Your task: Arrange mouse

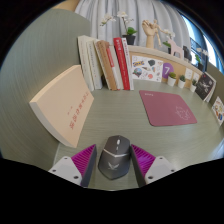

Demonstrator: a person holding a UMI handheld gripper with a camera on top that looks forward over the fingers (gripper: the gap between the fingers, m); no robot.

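Starting at the left, you are looking past a cream-coloured box (65, 105) leaning at an angle on the pale green desk (120, 125), with a row of upright books (108, 63) just beyond it near the curtain. Down between your fingers, the grey mouse (113, 158) is sitting on the desk, its nose pointing away from you. The gripper (113, 163) is spread open around it: the left pad (80, 160) and the right pad (146, 160) are flanking the mouse's sides, and a sliver of gap seems to be showing on each side, so you are not yet pressing on it. Further right and beyond the fingers, a pink mouse mat (166, 109) is lying flat on the desk, well apart from the mouse, with small cards and ornaments standing behind it.

You appear to be in the grasping step, with the carry not begun. Next you are likely needing to close evenly on the mouse's flanks, lift it a little, then swing right and forward to set it on the mat.
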